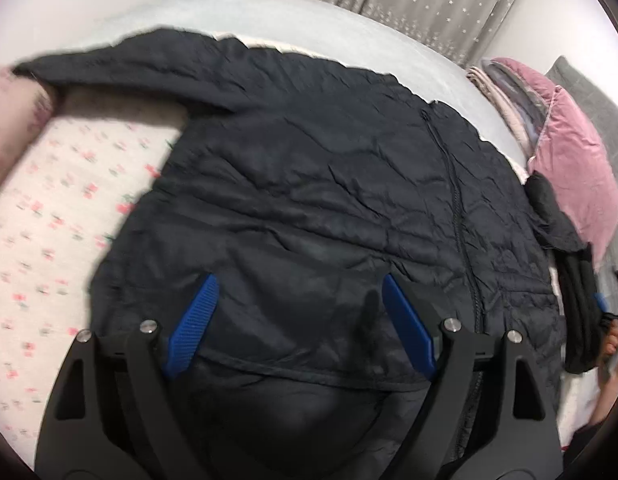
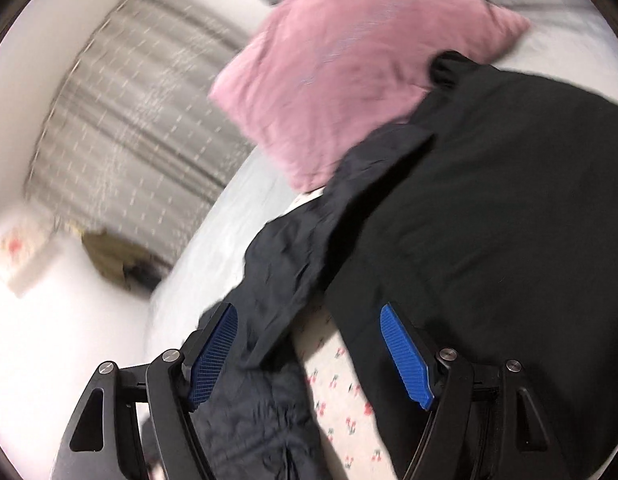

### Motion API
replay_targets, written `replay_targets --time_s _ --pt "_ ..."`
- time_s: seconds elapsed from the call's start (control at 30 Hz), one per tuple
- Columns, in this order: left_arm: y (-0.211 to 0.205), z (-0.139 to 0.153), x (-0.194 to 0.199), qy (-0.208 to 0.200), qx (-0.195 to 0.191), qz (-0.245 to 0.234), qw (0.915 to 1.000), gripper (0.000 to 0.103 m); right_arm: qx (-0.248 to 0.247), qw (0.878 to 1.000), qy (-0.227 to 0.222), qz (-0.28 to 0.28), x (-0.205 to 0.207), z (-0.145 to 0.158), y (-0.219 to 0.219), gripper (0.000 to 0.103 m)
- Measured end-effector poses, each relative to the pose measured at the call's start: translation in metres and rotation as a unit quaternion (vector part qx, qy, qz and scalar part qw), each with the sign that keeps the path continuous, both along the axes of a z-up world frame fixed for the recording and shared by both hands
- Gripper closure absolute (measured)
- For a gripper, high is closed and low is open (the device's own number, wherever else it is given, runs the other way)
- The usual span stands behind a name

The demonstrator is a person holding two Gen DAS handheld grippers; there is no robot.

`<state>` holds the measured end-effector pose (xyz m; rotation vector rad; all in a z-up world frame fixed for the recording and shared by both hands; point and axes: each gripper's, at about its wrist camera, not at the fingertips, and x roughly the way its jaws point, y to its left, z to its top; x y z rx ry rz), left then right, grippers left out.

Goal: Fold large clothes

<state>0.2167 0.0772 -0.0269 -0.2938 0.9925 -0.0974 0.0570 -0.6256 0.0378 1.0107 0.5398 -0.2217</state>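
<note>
blurring hides the jacket (image 1: pixel 309 184) hem; left tool (image 1: pixel 297 320) and right tool (image 2: pixel 309 356) gape wide, empty.

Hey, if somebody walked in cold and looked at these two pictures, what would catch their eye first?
The big dark jacket, spread zipper-up across the cherry-print sheet, fills the left wrist view, one sleeve stretched to the upper left. Next, the pink velvet pillow beside it at the head of the bed. Both the left gripper and the right gripper stand open over the fabric.
</note>
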Motion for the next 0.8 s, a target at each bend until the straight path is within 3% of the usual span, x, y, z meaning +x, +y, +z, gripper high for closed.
replay_targets --time_s 0.07,0.2,0.4,0.57,0.6,0.67,0.7,0.73,0.8 --pt "0.001 -0.006 0.003 0.006 -0.009 -0.003 0.9999 0.019 0.000 1.000 0.010 -0.004 0.012 -0.004 -0.010 0.028" --pt "0.007 -0.006 0.006 -0.004 0.016 0.016 0.9997 0.019 -0.021 0.999 0.023 -0.024 0.036 -0.001 -0.033 0.028" --pt "0.007 -0.013 0.009 0.014 0.013 0.009 0.9998 0.018 0.024 0.997 0.052 -0.057 0.091 -0.025 -0.068 0.028" --pt "0.007 -0.013 0.011 0.007 0.021 0.014 0.9997 0.018 -0.008 0.994 0.081 -0.078 0.127 -0.038 -0.073 0.029" --pt "0.006 -0.013 0.011 0.008 0.024 0.013 0.9996 0.018 -0.017 0.993 0.088 -0.077 0.133 -0.040 -0.073 0.033" --pt "0.004 -0.013 0.012 0.006 0.029 0.012 0.9995 0.018 -0.041 0.991 0.108 -0.067 0.145 -0.043 -0.068 0.060" --pt "0.003 -0.013 0.011 0.005 0.030 0.012 0.9995 0.018 -0.047 0.991 0.112 -0.054 0.150 -0.044 -0.065 0.086" --pt "0.003 -0.012 0.011 0.005 0.031 0.011 0.9994 0.018 -0.052 0.991 0.110 -0.050 0.151 -0.042 -0.062 0.092" --pt "0.005 -0.011 0.011 0.004 0.026 0.013 0.9996 0.018 -0.077 0.991 0.087 -0.064 0.142 -0.028 -0.057 0.095"
